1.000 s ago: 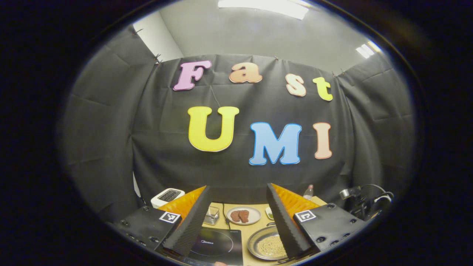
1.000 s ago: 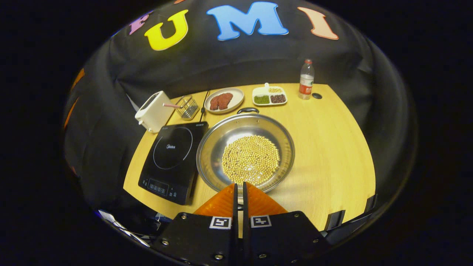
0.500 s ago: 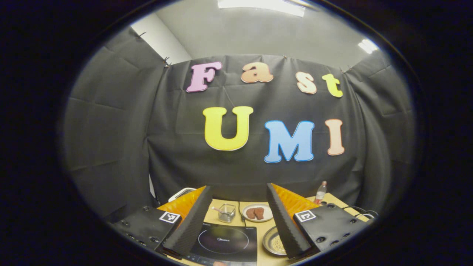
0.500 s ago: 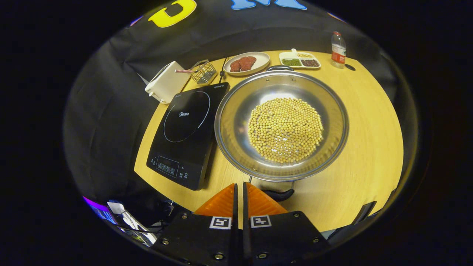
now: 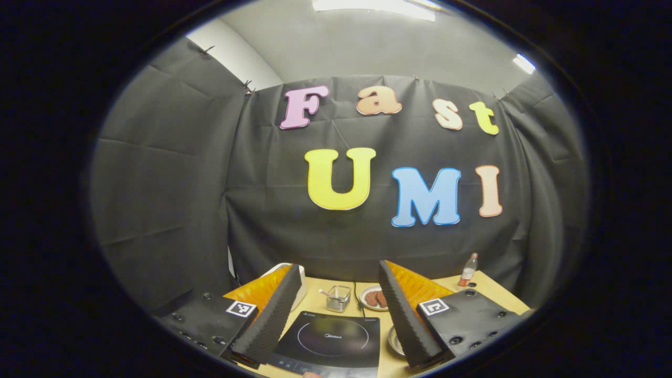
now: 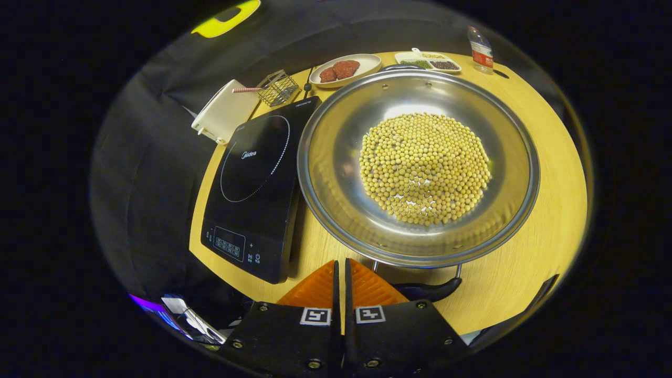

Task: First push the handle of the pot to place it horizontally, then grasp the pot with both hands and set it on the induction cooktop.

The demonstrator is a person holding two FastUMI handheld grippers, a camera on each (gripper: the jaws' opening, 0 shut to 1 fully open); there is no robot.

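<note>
pot of beans beside the cooktop
right gripper [image 6: 340, 270] clenched, empty, near the pot [image 6: 336, 157] handle [image 6: 428, 290]; left gripper [image 5: 336, 302] released above the induction cooktop [image 5: 331, 341]

Right claw [image 6: 340, 273] lower, nearer pot [image 6: 336, 152] handle [image 6: 428, 290]; left claw [image 5: 336, 310] now over cooktop [image 5: 331, 341]

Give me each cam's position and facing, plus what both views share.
Left gripper view: rides the left gripper, facing level toward the booth wall; open fingers frame the induction cooktop.
Right gripper view: rides the right gripper, looking down over the pot of soybeans; fingers closed beside its near handle.
Shared: cooktop, meat plate, water bottle.
</note>
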